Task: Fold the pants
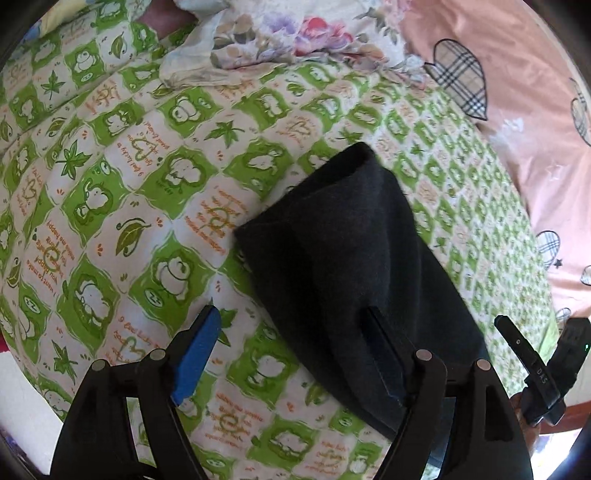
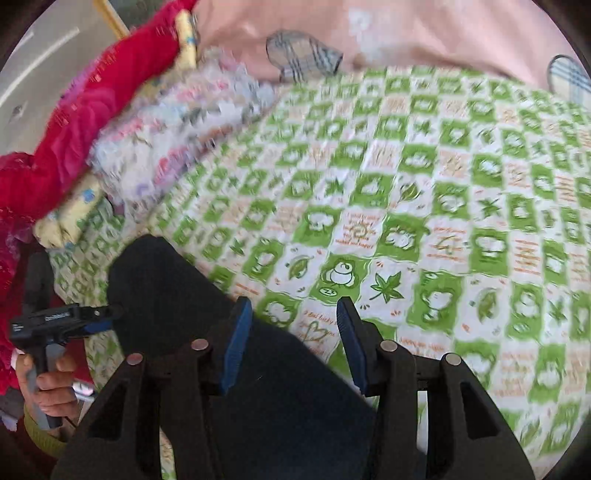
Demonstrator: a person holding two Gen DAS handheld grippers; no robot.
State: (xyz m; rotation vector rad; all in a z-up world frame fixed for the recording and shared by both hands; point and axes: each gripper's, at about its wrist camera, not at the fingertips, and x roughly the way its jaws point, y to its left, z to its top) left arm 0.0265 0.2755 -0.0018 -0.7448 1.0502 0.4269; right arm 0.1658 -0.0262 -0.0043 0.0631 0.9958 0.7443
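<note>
The black pants (image 1: 351,258) lie folded into a compact bundle on the green frog-print bedsheet (image 1: 129,192). My left gripper (image 1: 291,332) is open just above the sheet, its right finger over the near part of the bundle and its blue-padded left finger over bare sheet. In the right wrist view the pants (image 2: 207,332) fill the lower left. My right gripper (image 2: 293,325) is open and empty over their right edge. The left gripper (image 2: 92,317) shows at far left in the right wrist view, and the right gripper (image 1: 532,369) shows at far right in the left wrist view.
A floral quilt (image 1: 295,33) is bunched at the head of the bed. A pink blanket with plaid hearts (image 1: 517,92) lies along one side. A red blanket (image 2: 74,122) is heaped at the far left in the right wrist view.
</note>
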